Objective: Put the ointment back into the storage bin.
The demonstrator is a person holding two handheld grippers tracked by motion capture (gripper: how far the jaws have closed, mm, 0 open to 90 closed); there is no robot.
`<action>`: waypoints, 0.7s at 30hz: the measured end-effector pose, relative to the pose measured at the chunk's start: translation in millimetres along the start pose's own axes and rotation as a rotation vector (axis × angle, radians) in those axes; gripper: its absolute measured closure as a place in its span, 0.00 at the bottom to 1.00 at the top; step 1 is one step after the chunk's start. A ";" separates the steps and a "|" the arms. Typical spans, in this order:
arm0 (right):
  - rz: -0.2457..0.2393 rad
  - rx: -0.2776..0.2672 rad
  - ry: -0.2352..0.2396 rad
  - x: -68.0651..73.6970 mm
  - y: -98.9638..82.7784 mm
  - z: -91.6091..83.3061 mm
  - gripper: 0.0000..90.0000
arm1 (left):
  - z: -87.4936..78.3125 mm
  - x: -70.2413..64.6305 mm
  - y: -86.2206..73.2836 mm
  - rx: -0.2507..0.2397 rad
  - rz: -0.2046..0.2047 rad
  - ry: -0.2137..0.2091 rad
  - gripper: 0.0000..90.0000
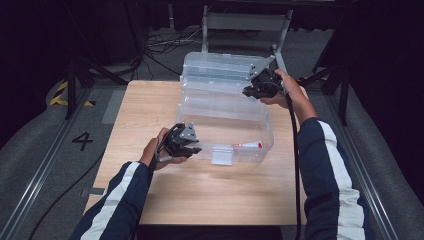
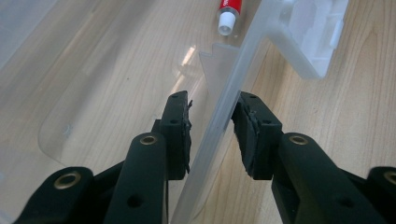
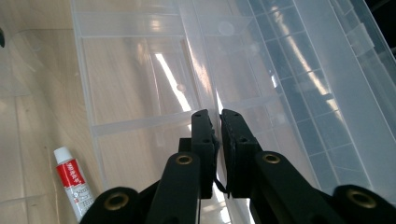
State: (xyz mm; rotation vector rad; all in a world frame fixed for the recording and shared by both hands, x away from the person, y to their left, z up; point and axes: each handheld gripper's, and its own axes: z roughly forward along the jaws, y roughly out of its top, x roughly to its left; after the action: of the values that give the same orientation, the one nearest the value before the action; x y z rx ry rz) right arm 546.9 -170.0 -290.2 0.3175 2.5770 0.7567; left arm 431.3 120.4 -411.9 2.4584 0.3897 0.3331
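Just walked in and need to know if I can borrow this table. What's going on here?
A person at the wooden table is working on a clear plastic storage box with a hand-held gripper in each hand. The left hand-held gripper straddles the box's front wall, its pads not clearly pressing on it. The right hand-held gripper is clamped on the edge of the raised lid at the far side. A small red-and-white tube lies inside the box.
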 end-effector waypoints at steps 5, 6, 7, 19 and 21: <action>-0.011 0.005 0.017 3.7 1.3 -3.7 0.94 | 0.3 -0.3 0.0 -0.002 -0.004 0.002 0.73; -0.013 0.006 0.018 5.1 1.7 -4.6 0.94 | 0.3 -0.3 0.0 -0.002 -0.004 0.002 0.73; -0.013 0.006 0.018 5.1 1.7 -4.6 0.94 | 0.1 -0.5 -0.1 0.001 -0.003 0.002 0.73; -0.050 0.014 0.005 19.6 2.8 -12.2 0.95 | 0.4 -1.1 0.0 0.001 -0.003 0.006 0.72; -0.050 0.014 0.004 20.3 2.5 -12.7 0.95 | 0.4 -1.2 -0.1 0.001 -0.002 0.007 0.72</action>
State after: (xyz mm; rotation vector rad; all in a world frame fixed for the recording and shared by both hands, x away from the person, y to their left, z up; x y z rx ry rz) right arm 523.4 -167.0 -286.0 0.2552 2.5846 0.7225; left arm 430.3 119.8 -412.4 2.4578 0.3955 0.3406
